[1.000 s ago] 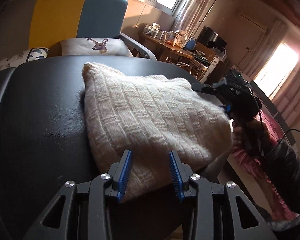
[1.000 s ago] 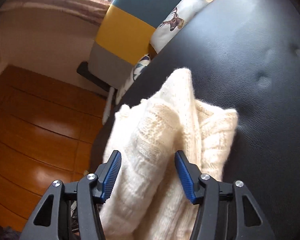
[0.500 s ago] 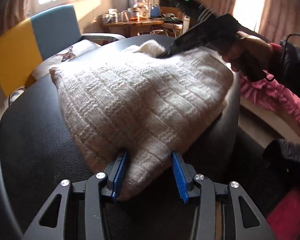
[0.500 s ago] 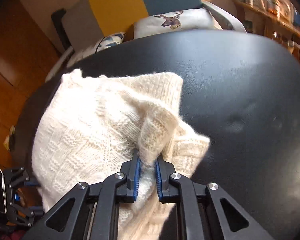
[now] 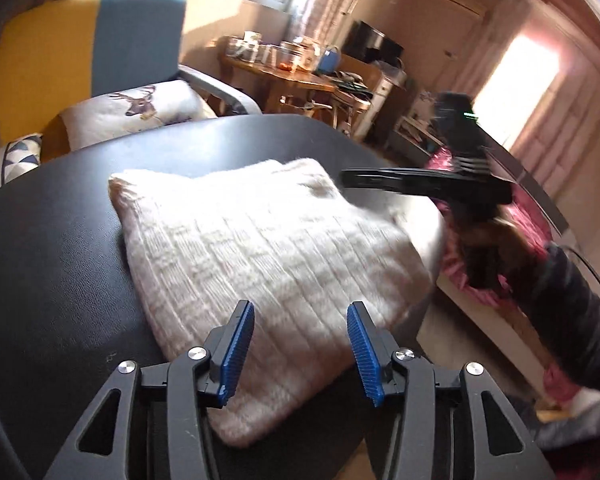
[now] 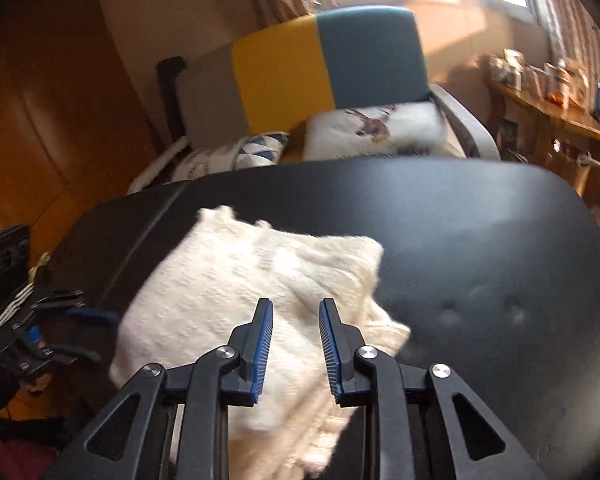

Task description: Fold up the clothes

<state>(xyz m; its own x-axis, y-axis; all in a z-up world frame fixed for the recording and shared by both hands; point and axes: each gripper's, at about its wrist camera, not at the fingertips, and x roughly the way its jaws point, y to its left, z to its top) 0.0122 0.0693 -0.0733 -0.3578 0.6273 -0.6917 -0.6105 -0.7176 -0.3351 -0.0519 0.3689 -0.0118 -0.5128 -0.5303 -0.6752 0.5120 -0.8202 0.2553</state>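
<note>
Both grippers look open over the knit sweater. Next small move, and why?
Probably draw both grippers back off the sweater. It lies as a folded cream bundle on the black table, and neither the left gripper nor the right gripper pinches any fabric; both stand open above it. One lower layer sticks out at the right edge, so a light tuck there may follow.

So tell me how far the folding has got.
Done, by the look of it: the cream knit sweater lies in a compact folded bundle on the black table. In hand: nothing. The left claw and right claw are both open above it, gripping no fabric. Left: perhaps tidying the loose layers at the corner near the right claw; whether another fold is needed, I cannot tell.
</note>
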